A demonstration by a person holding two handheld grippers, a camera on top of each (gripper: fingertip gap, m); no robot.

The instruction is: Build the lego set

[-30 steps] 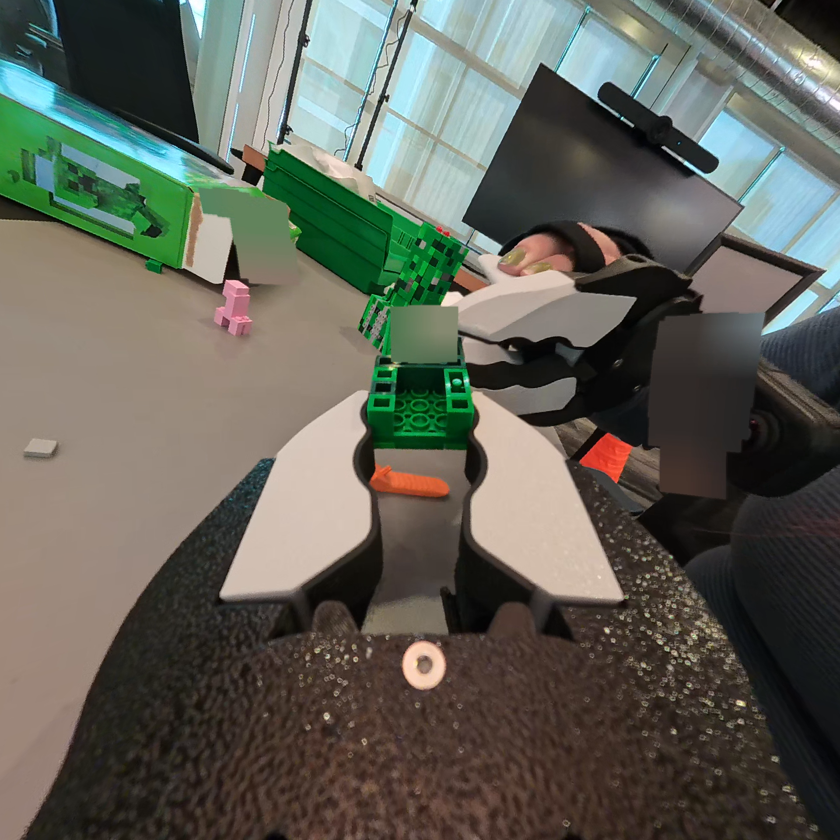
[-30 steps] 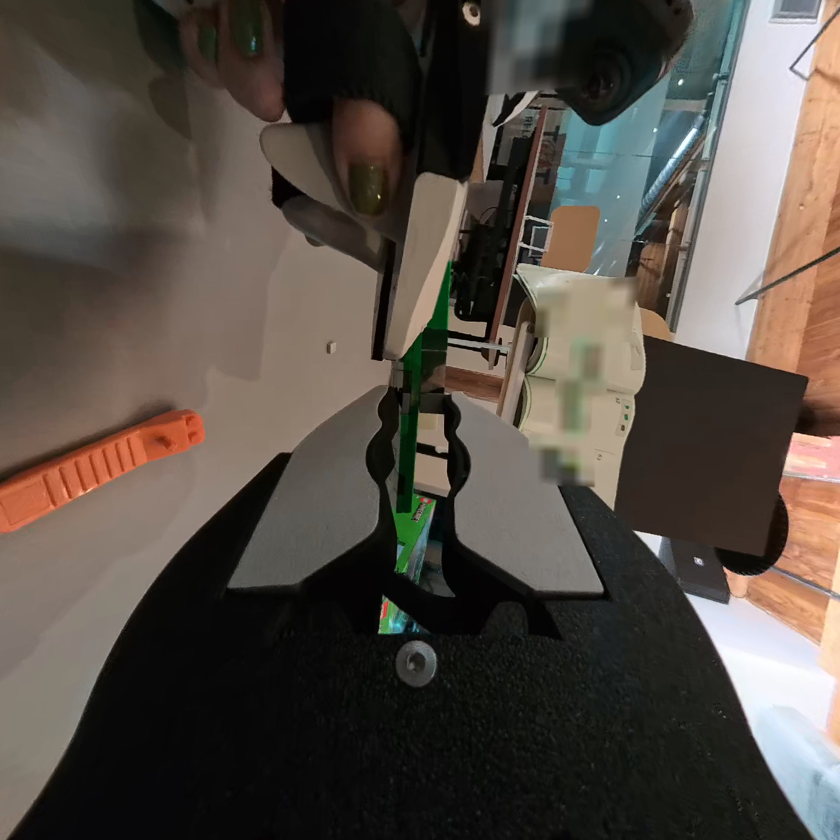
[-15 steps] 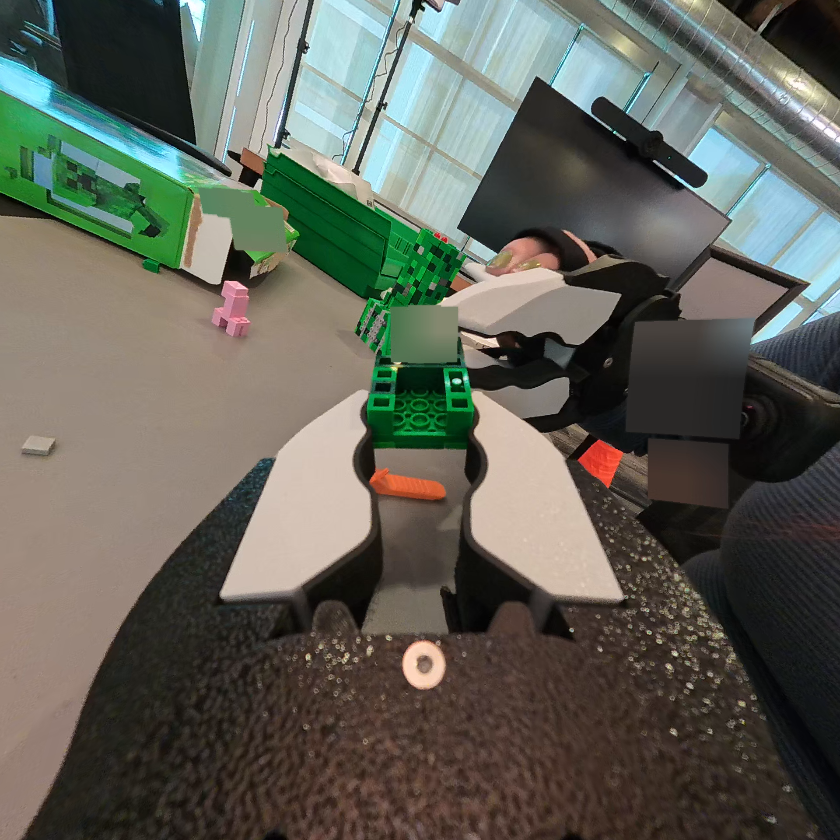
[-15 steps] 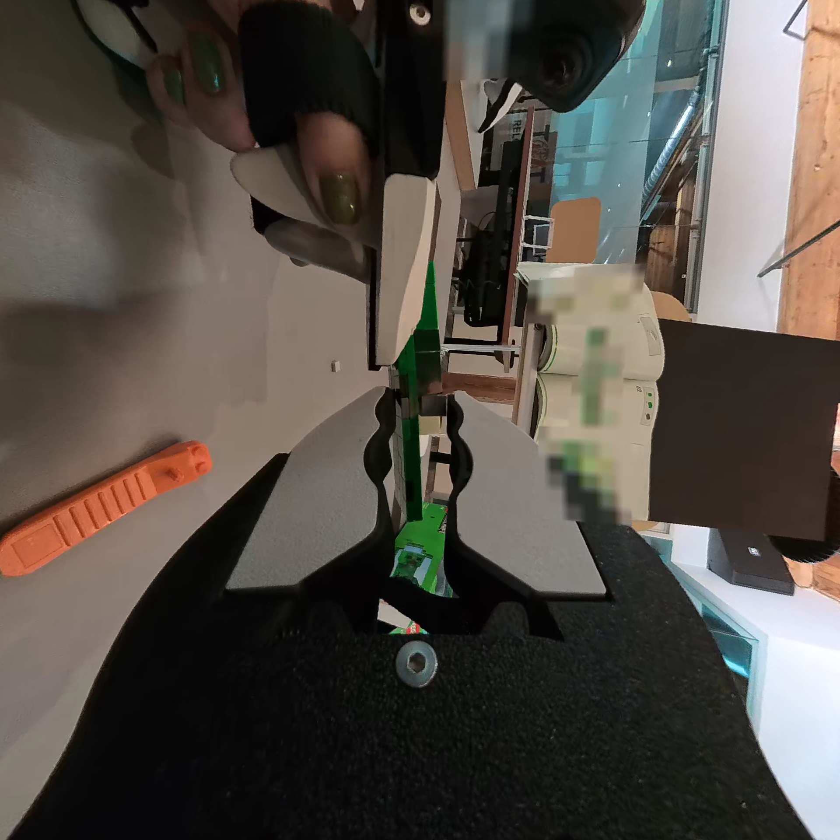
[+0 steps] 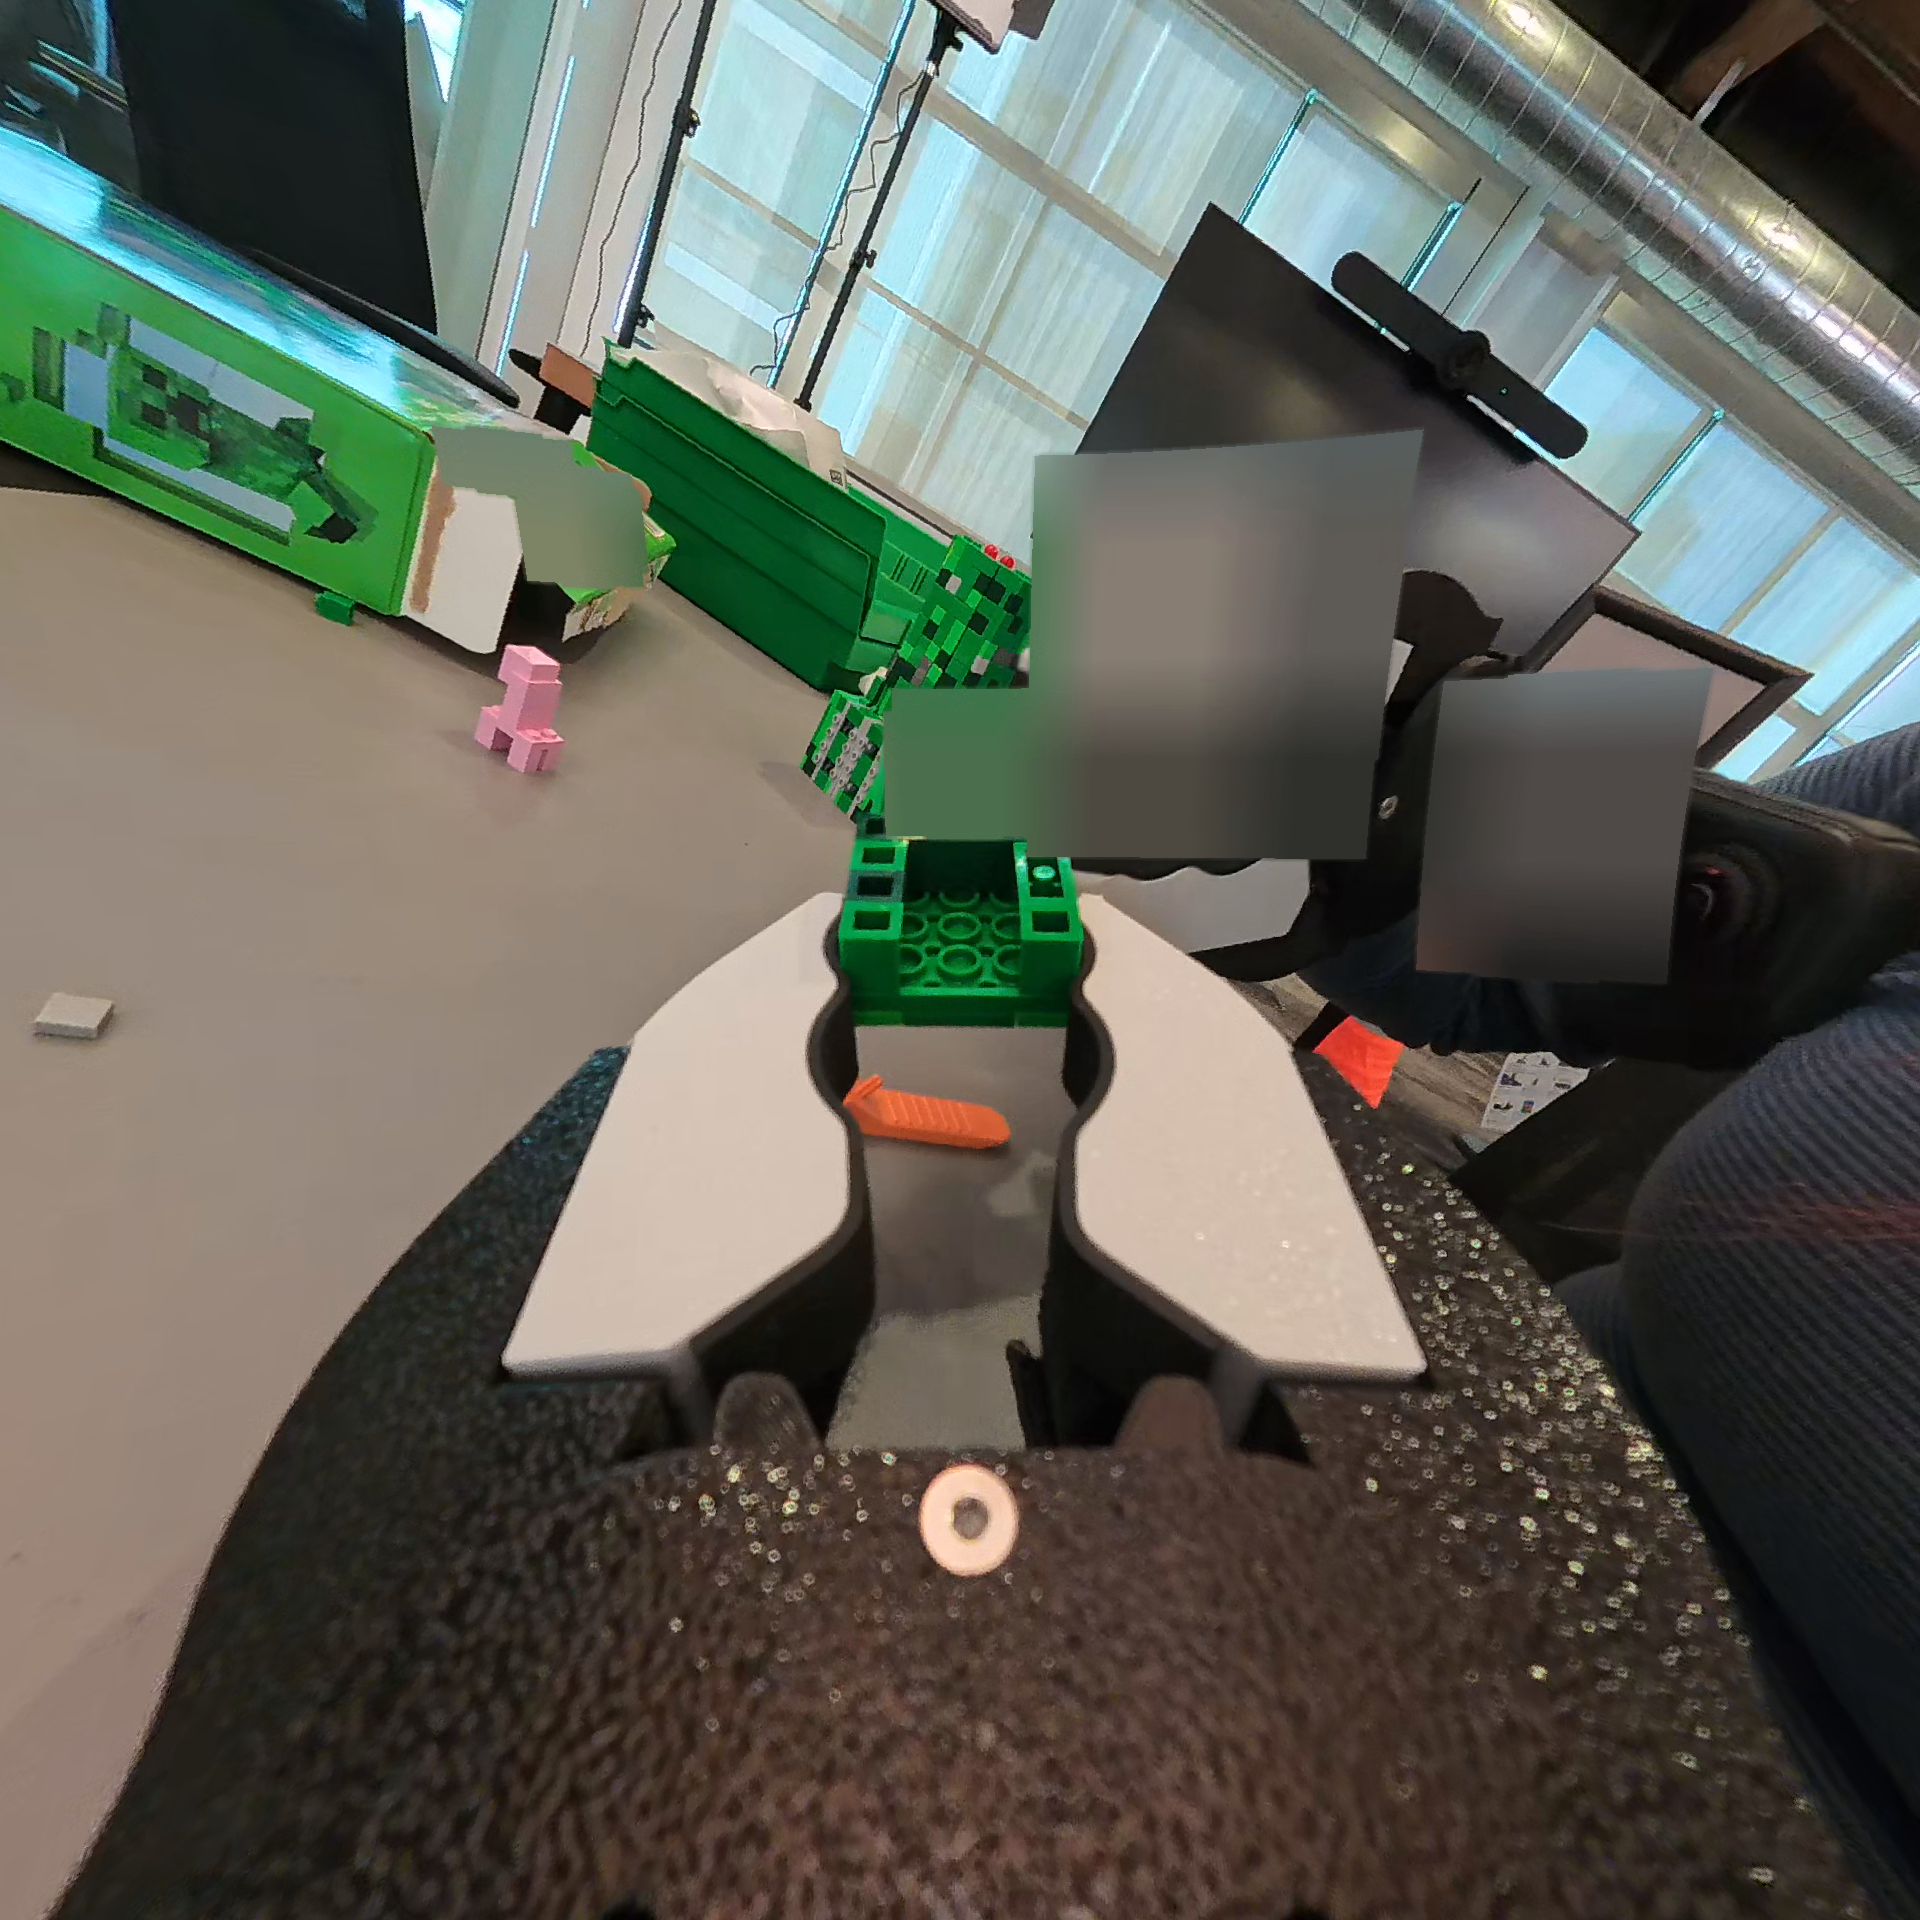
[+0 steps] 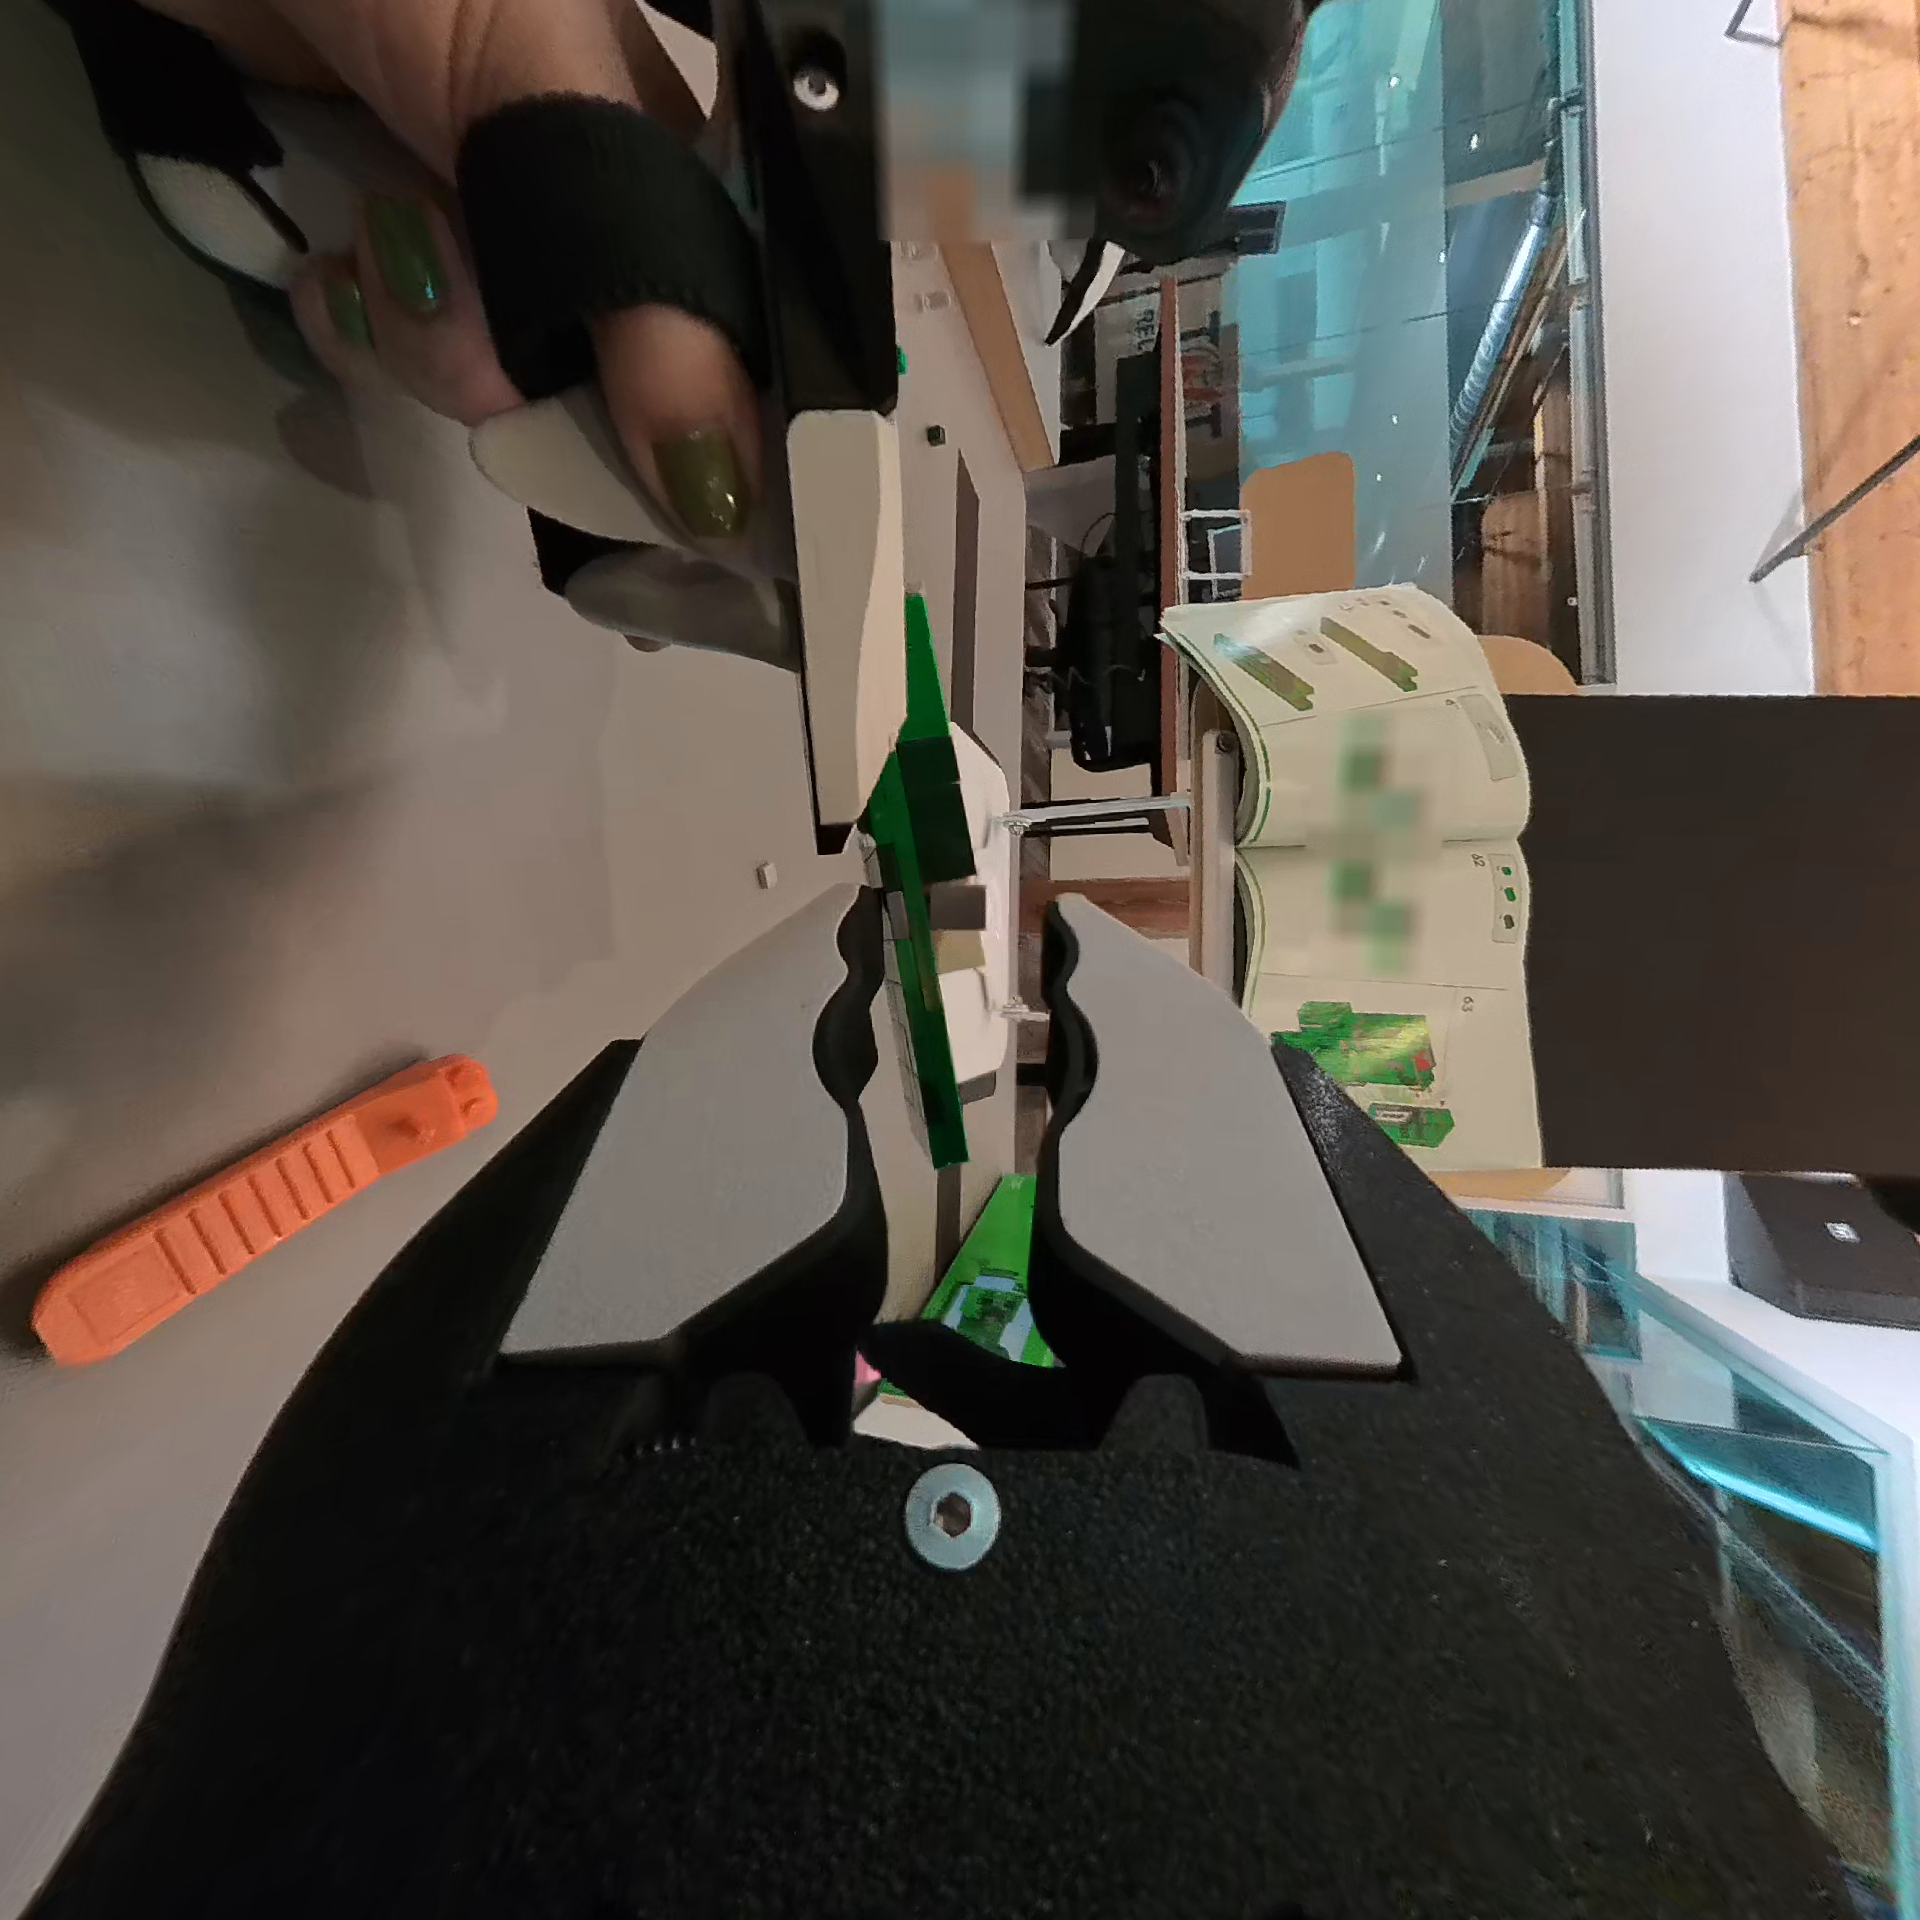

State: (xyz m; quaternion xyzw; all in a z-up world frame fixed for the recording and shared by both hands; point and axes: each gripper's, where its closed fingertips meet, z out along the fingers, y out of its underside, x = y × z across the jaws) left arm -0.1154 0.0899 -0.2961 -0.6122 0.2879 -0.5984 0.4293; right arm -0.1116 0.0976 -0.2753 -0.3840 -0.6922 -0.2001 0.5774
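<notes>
Big windows and a dark monitor (image 5: 1288,416) back the grey surface (image 5: 312,883), where a green set box (image 5: 197,436) and a green bin (image 5: 748,520) stand at the far side, well apart from the work. Nearer, a speckled green figure (image 5: 956,634) stands just behind the held piece, a pink brick animal (image 5: 520,712) sits alone to its left, and an orange brick separator (image 6: 260,1205) lies flat below the grippers, with a small grey tile (image 5: 73,1015) off by itself.

At the centre, the left gripper (image 5: 961,961) has its jaws clenched on a hollow green lego block (image 5: 961,945), held up off the surface (studs face the camera). From the right wrist view, the right gripper (image 6: 951,914) has its jaws parted, a thin green plate (image 6: 930,1029) resting against one finger only, not squeezed.

Judging from that, the plate seems seated on the block but perhaps not fully pressed. With nothing pinching it, a tilt or a knock from the right fingers could pop it off, and a crooked press could twist the block out of the left jaws
</notes>
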